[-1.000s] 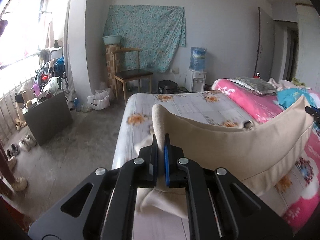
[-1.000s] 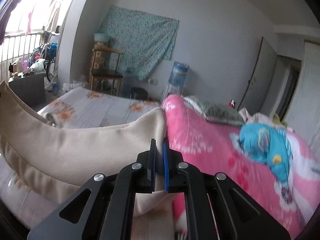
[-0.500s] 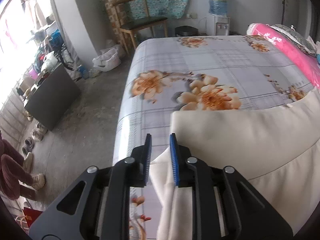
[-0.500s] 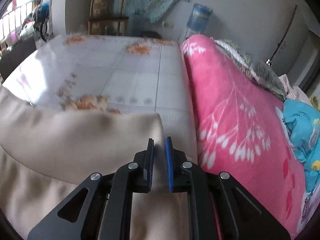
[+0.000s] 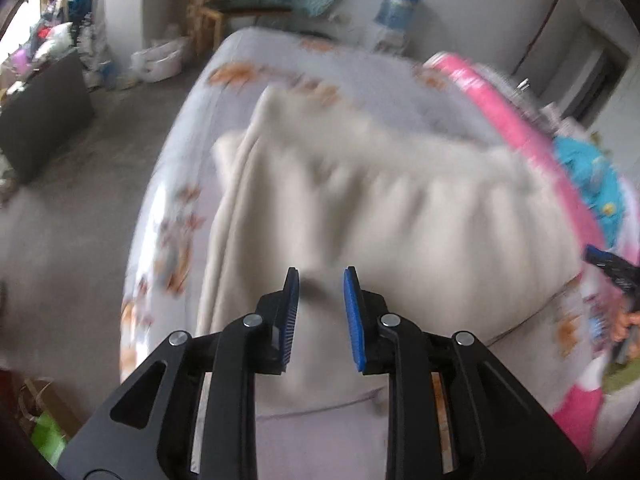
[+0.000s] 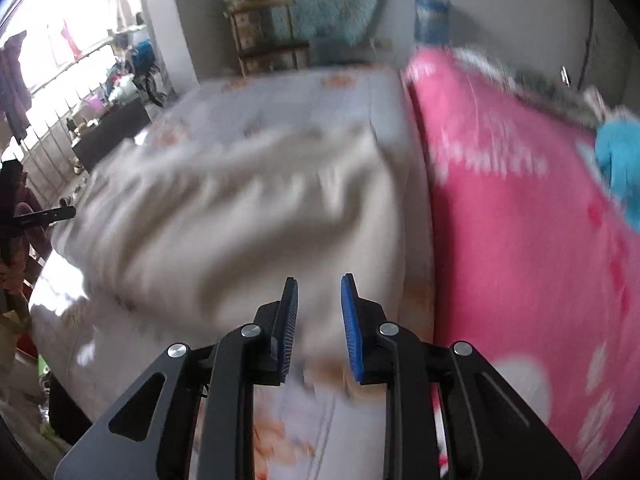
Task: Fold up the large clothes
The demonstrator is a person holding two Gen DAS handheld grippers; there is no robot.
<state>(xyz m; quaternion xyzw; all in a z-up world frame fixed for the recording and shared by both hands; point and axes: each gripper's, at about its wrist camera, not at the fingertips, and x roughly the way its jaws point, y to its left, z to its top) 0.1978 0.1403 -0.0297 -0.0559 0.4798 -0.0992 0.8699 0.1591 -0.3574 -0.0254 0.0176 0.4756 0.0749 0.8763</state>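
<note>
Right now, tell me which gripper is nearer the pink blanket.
Right. The right gripper, jaws opening with nothing gripped between them, hangs over the beige garment right beside the pink blanket; the left gripper is across the garment, toward the floor side.

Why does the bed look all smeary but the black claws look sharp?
Left wrist view: the cream cloth and bed smear with motion blur; the left claw stays crisp. Right wrist view: same blur, sharp right claw, window glares white.

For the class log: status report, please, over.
Left gripper and right gripper opening, nothing between pads. Cream fabric garment lying on floral bedsheet. Nothing in the way.
</note>
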